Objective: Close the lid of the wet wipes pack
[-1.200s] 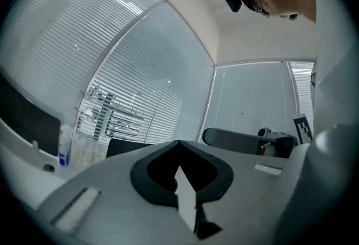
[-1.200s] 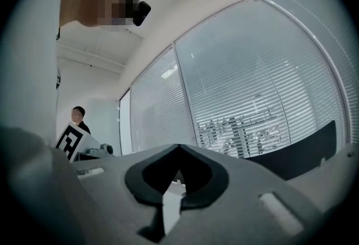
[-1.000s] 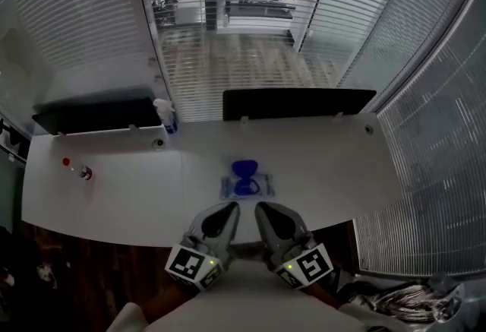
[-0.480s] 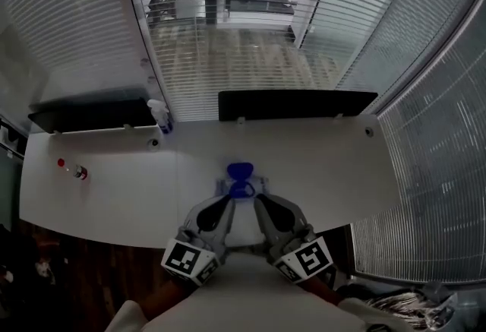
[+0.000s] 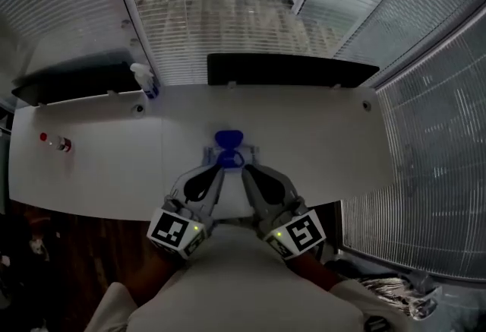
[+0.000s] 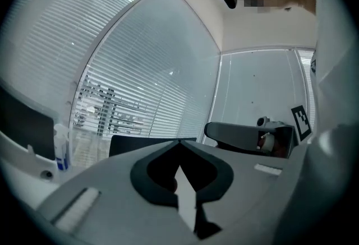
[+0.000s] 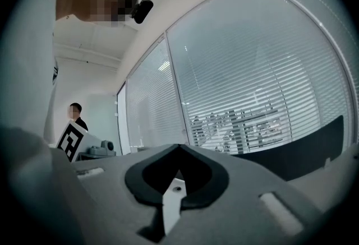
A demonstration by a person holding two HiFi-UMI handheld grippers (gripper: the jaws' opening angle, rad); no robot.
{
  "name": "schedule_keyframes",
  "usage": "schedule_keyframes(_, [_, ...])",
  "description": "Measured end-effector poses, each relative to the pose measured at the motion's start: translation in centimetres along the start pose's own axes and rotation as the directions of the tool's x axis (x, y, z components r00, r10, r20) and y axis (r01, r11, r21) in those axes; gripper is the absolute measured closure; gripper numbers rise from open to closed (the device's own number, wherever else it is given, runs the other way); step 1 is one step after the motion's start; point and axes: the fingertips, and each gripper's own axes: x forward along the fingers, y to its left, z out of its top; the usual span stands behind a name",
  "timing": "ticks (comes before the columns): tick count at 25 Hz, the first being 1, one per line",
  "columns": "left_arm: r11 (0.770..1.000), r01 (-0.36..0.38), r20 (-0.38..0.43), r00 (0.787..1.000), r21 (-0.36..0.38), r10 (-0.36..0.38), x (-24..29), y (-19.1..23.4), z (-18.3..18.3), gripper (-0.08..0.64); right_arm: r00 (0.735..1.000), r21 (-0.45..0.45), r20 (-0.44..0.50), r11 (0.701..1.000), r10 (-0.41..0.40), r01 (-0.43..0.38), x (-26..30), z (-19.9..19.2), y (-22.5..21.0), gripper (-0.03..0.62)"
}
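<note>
On the white desk (image 5: 99, 171) a pale wet wipes pack (image 5: 226, 155) lies in the middle, near the front edge, with its round blue lid (image 5: 228, 139) flipped open at the far side. The left tongs (image 5: 220, 168) and the right tongs (image 5: 244, 169) reach in side by side and point level, their tips at the pack's near edge, one on each side of the blue opening. Whether they touch it cannot be told. The left gripper view shows the left tongs (image 6: 179, 142) clenched tip to tip on nothing. The right tongs (image 7: 178, 146) are clenched and empty as well. A white spray bottle (image 5: 144, 80) and two black screens (image 5: 292, 68) stand along the desk's far edge.
</note>
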Motion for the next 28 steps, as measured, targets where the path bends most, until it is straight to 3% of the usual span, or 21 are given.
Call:
schedule_keyframes(9, [0.999,-0.033,-0.134,0.99,-0.009,0.031,0.8,3.0,-6.2,0.557,0.992,0.039,-0.12,0.999,0.025,-0.02,1.3,-5.5,-2.6,0.591])
schedule_keyframes(16, [1.0,-0.026,-0.244,0.969,0.017,0.03,1.6,5.2,-11.4,0.558,0.967,0.009,-0.249,0.999,0.049,-0.048,2.2,-10.5,-4.5,0.591])
schedule_keyframes(19, [0.999,-0.016,-0.306,0.952,0.041,0.028,2.4,6.3,-14.1,0.558,0.958,0.001,-0.282,0.998,0.054,-0.056,2.9,-12.4,-5.4,0.591])
schedule_keyframes(23, [0.996,-0.001,-0.37,0.929,0.094,0.036,3.5,7.6,-18.6,0.558,0.948,0.054,-0.313,0.998,0.055,-0.04,3.5,-15.6,-7.4,0.591])
schedule_keyframes(28, [0.995,-0.002,-0.46,0.886,0.103,0.049,3.8,8.2,-23.8,0.558,0.92,0.022,-0.386,0.998,0.058,-0.054,4.1,-19.6,-9.2,0.589])
